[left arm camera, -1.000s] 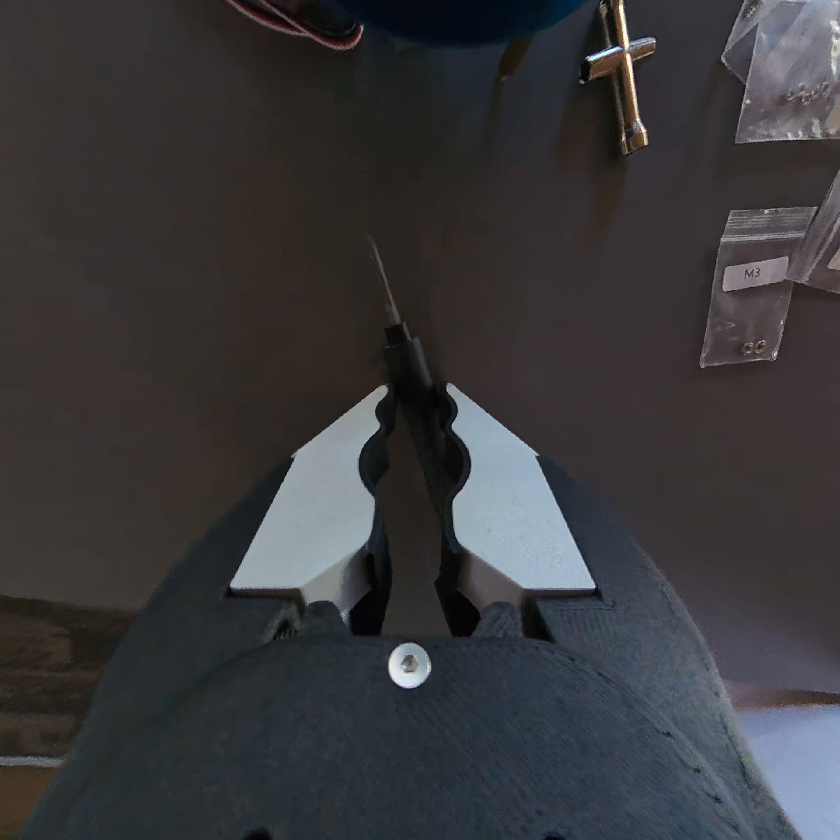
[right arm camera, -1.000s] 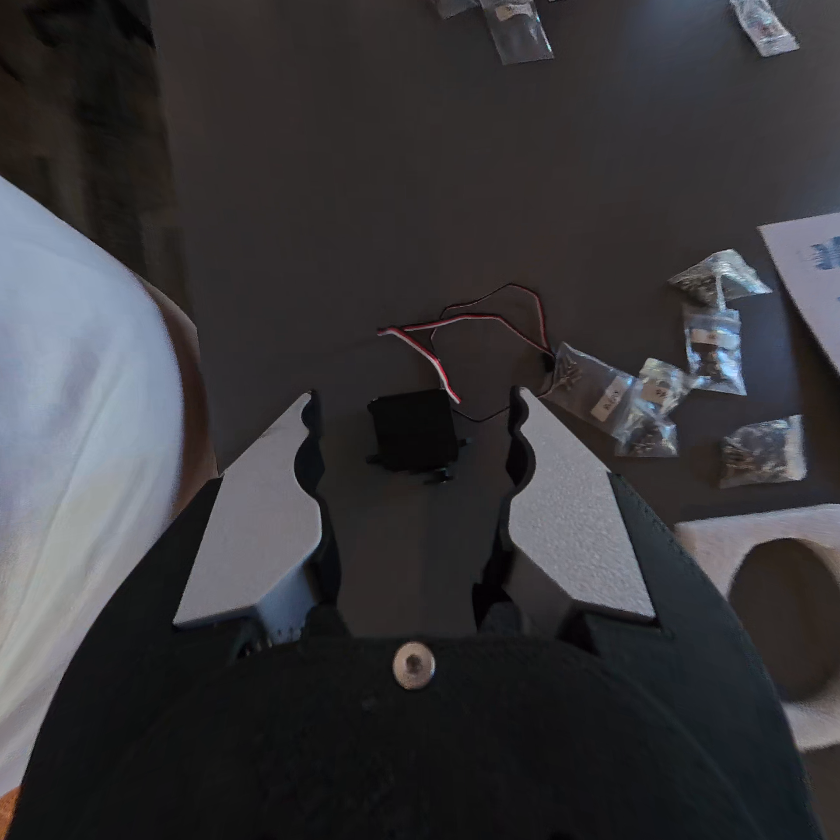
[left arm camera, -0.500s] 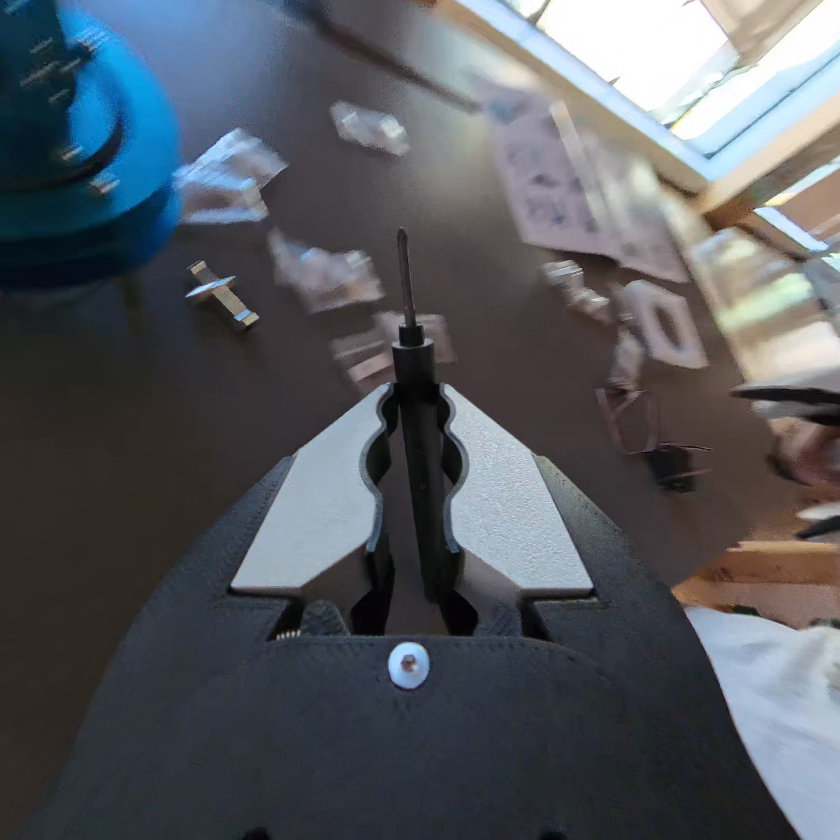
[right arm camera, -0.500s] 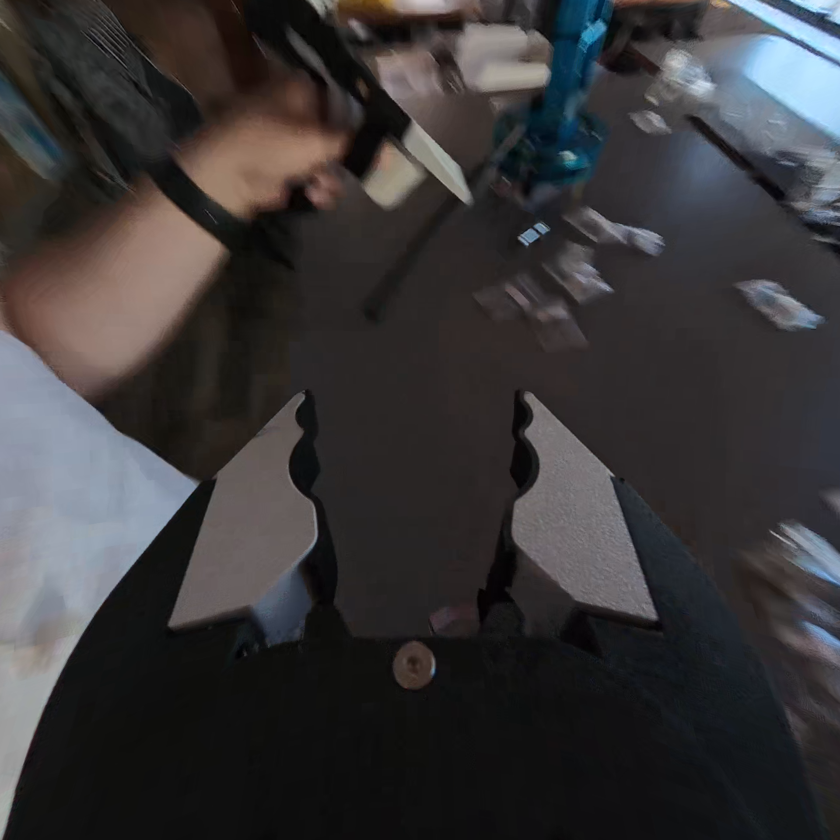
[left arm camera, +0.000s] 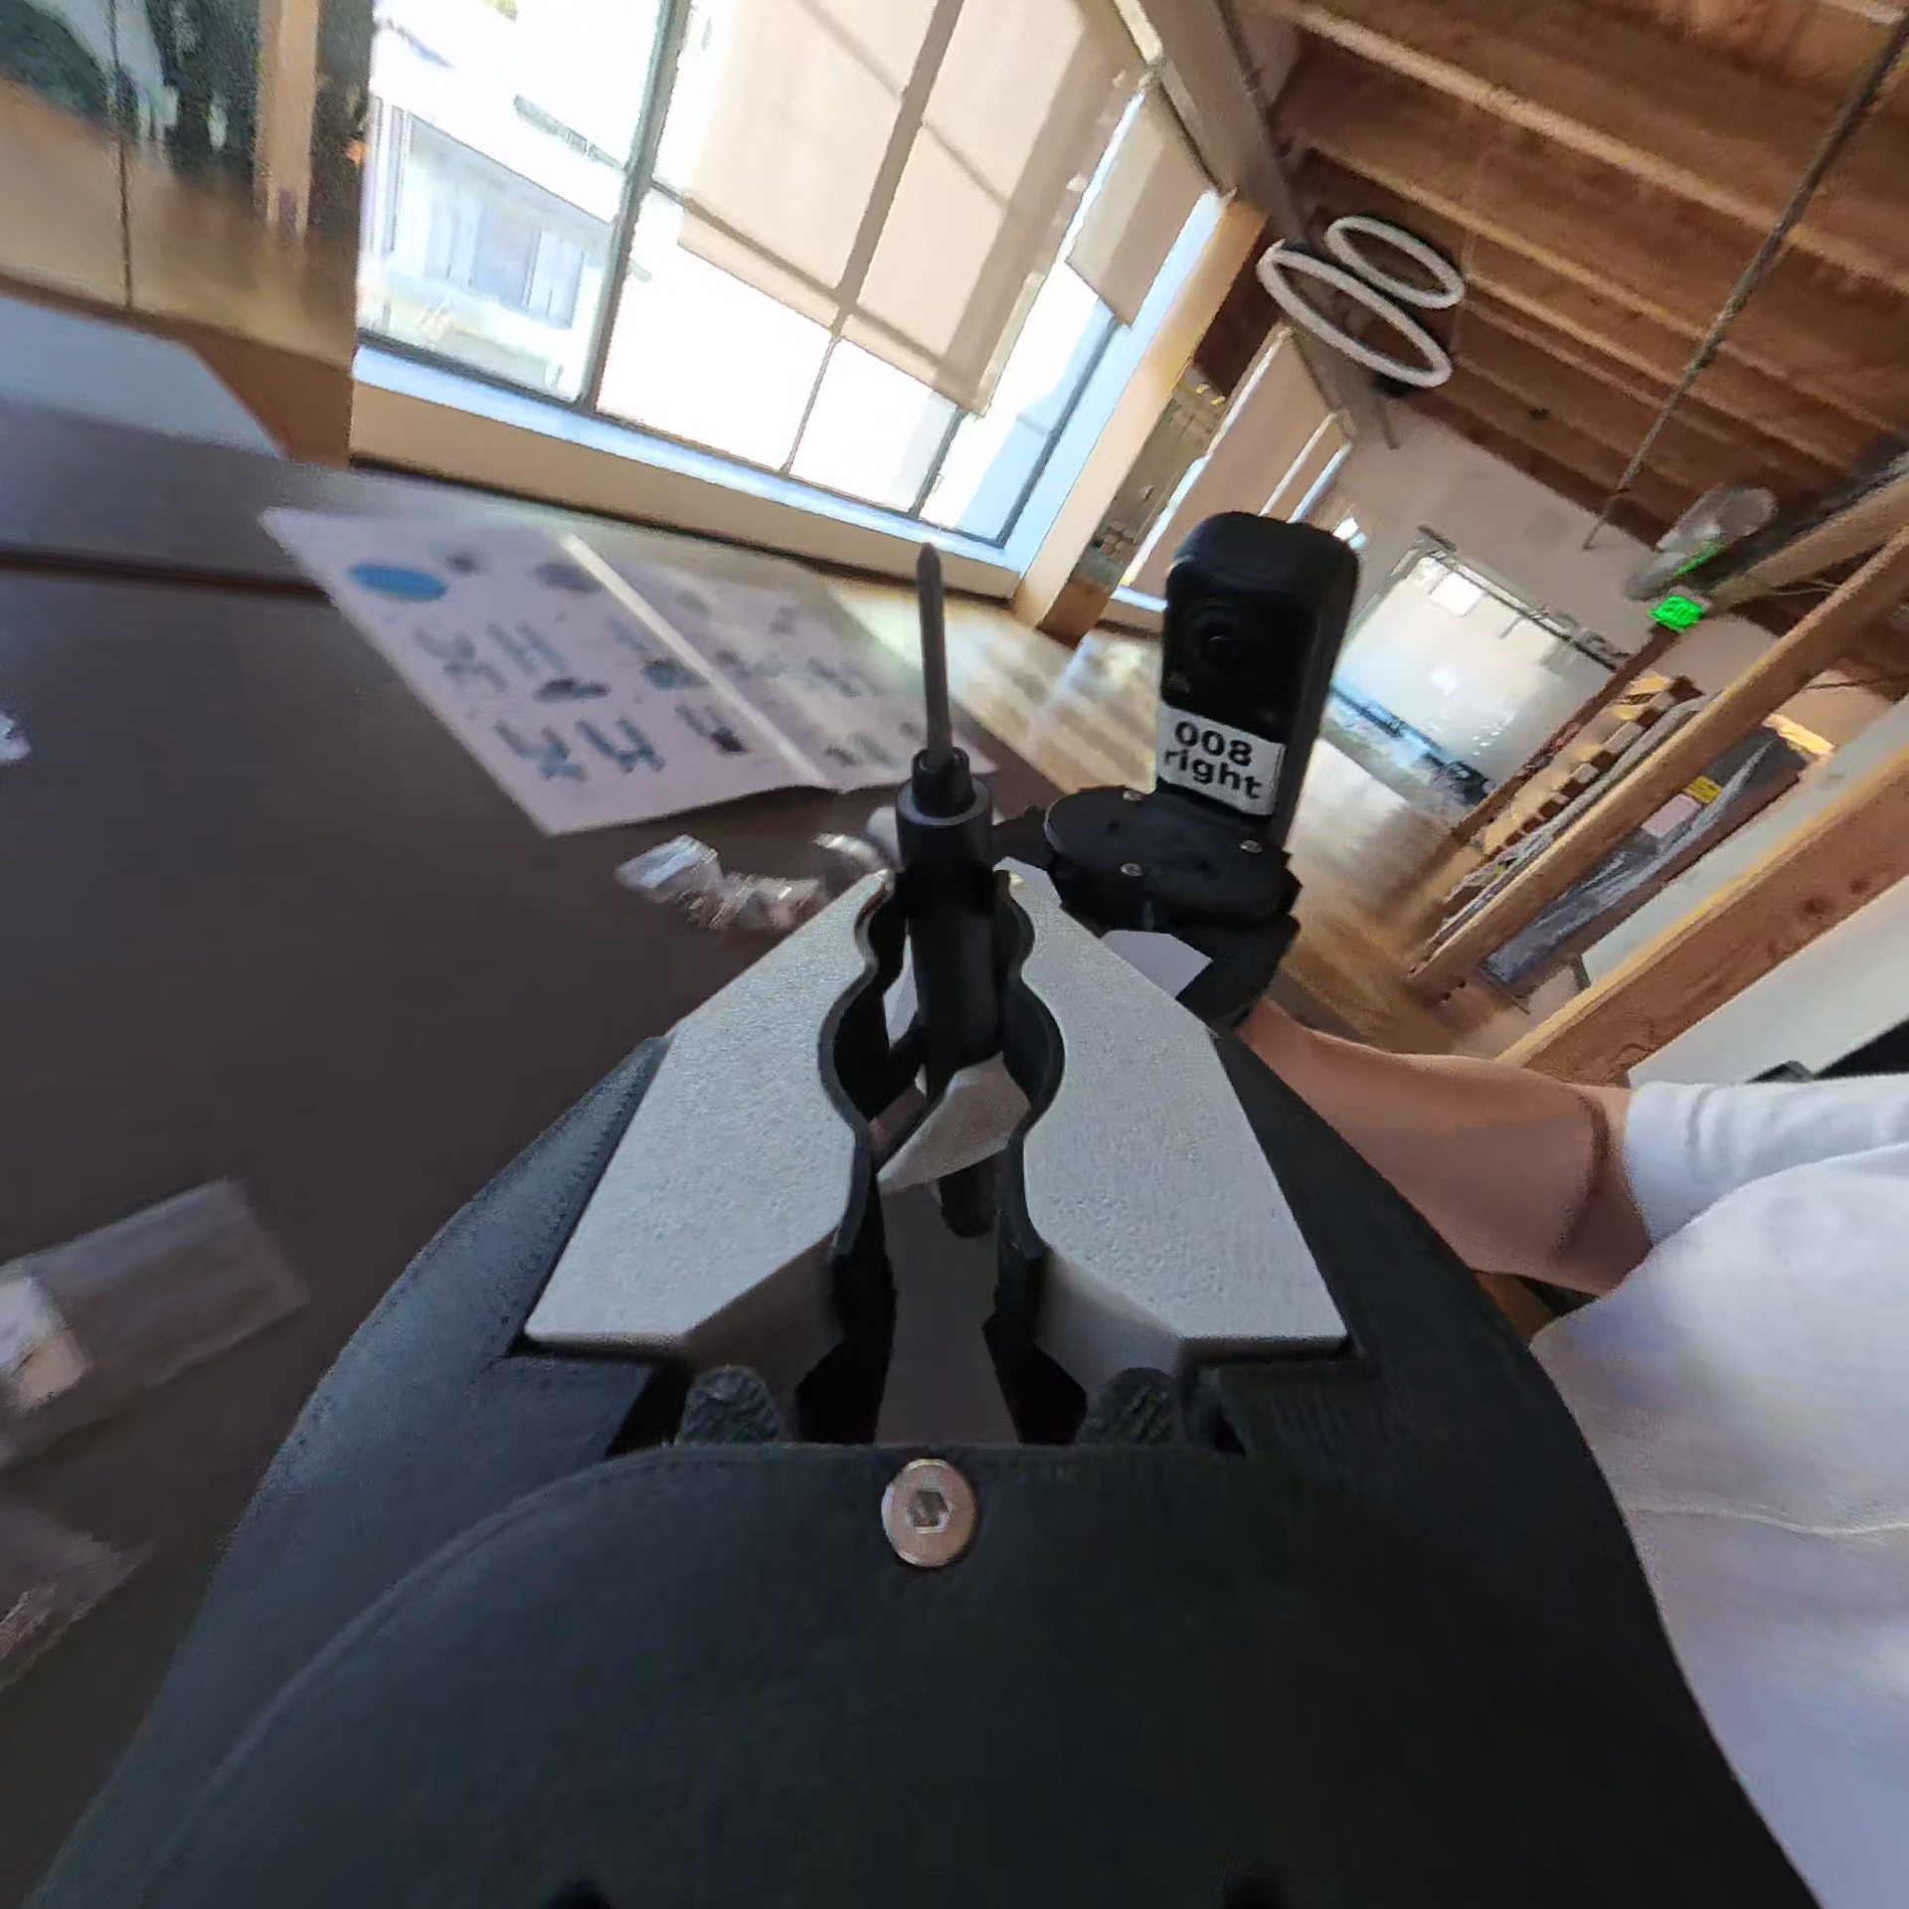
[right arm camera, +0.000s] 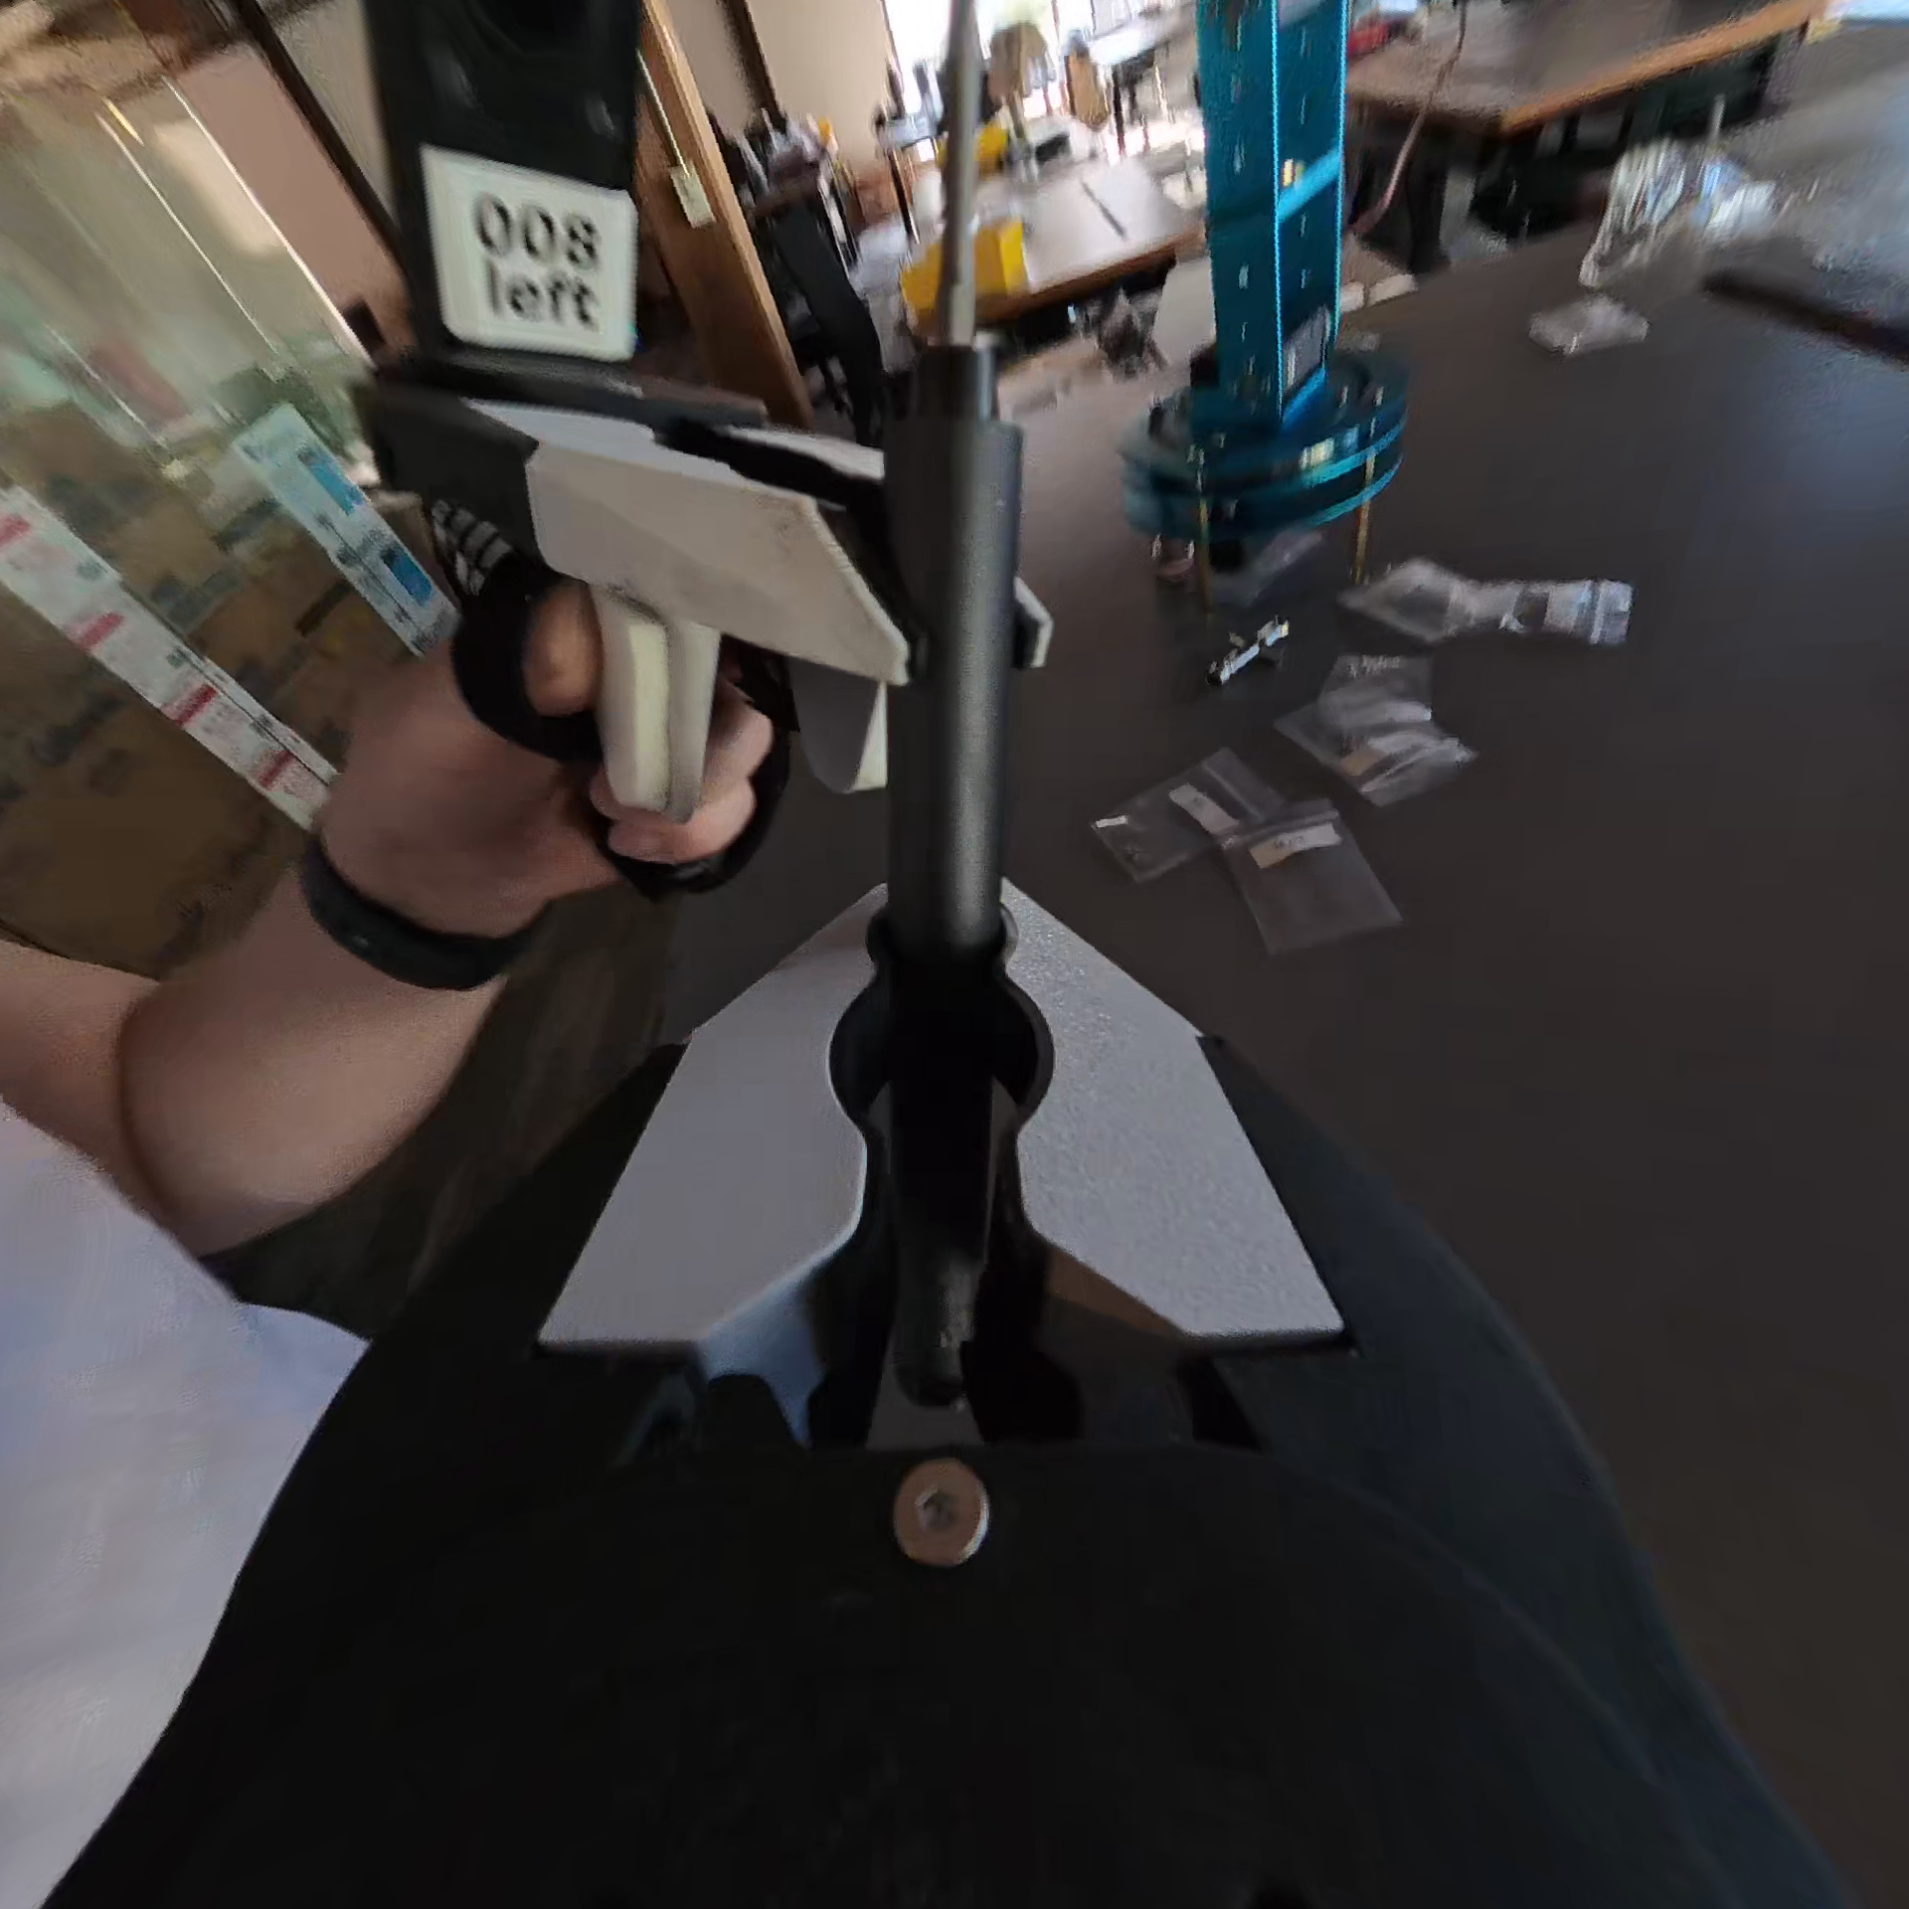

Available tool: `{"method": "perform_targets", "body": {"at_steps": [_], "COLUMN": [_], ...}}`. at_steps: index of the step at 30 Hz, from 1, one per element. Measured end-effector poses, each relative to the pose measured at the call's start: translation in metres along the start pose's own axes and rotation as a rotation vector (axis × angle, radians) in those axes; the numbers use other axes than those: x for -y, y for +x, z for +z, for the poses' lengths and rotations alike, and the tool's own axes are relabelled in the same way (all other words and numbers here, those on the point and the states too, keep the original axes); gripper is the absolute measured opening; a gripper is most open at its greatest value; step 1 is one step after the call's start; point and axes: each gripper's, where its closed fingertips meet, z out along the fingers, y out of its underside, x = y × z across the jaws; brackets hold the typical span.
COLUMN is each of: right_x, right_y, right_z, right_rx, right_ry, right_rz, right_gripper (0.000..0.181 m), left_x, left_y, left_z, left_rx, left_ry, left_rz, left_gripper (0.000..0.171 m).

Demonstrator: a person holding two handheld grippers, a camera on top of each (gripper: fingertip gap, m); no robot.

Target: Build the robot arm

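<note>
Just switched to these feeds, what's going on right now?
Both grippers are shut on the same black screwdriver, held up above the dark table. The left gripper clamps its handle higher up; the right gripper clamps it nearer the butt. Small clear parts bags and a blue stand sit on the table.

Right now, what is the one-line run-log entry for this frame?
left claw: shut on slim black metal-tipped screwdriver | right claw: shut on same handle | dark brown table: clear plastic parts bags
</note>
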Motion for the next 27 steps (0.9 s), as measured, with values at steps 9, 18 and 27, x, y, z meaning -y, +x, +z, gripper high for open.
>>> {"method": "perform_targets", "body": {"at_steps": [9, 18, 27], "right_x": [-0.03, -0.2, -0.217], "right_y": [-0.005, -0.005, -0.012], "right_z": [-0.195, -0.311, -0.301], "right_rx": [-0.202, -0.089, 0.081], "right_ry": [-0.297, -0.666, -0.743], "right_rz": [-0.142, 0.055, 0.181], "right_gripper": [0.01, 0.01, 0.01], "left_x": [-0.025, -0.192, -0.208], "left_y": [0.112, 0.103, 0.067], "left_z": [0.05, 0.107, 0.097], "left_rx": [-0.181, 0.07, -0.032], "left_ry": [-0.019, -0.739, -1.198], "left_rz": [0.145, 0.73, 0.894], "left_gripper": [0.045, 0.064, 0.056]}}
